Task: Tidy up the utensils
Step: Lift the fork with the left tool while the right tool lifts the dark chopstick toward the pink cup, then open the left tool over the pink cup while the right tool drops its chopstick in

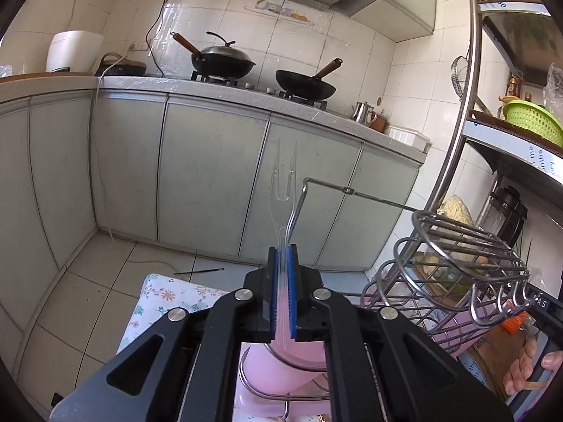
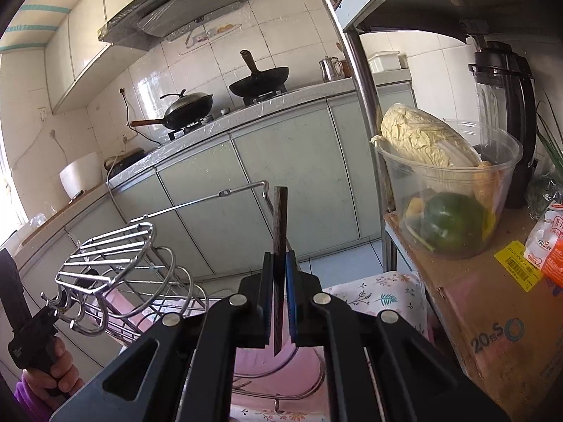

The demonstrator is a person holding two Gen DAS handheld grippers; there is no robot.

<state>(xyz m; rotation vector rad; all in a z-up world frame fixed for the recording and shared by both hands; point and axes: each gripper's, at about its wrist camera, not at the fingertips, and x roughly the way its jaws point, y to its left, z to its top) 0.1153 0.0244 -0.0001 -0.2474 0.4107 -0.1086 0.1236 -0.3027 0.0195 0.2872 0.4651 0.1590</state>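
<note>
Kitchen background in both views: tiled wall, pale green cabinet doors, two woks on the stove.

Left wrist view: left gripper [image 1: 282,246] clenched on a clear plastic fork [image 1: 283,183], handle pinched between the blue pads, tines pointing up at frame centre. Wire rack [image 1: 468,260] sits at lower right, its round wire basket [image 1: 457,242] just right of the fork. No utensil can be made out inside the basket. Pink tray [image 1: 281,365] below the gripper, on a floral cloth [image 1: 165,299].

Right wrist view: right gripper [image 2: 279,255] clenched on a dark flat utensil [image 2: 279,225], seen edge-on, standing upright at frame centre; its type cannot be told. The rack appears at lower left, its flat wire shelf [image 2: 109,256] bare. Plastic tub of vegetables [image 2: 447,190] on a cardboard box [image 2: 492,316] at right.

Judgement on progress: both utensils are held in the air, neither touching the rack. Nothing looks sorted yet; placing both remains. Early to middle stage.
</note>
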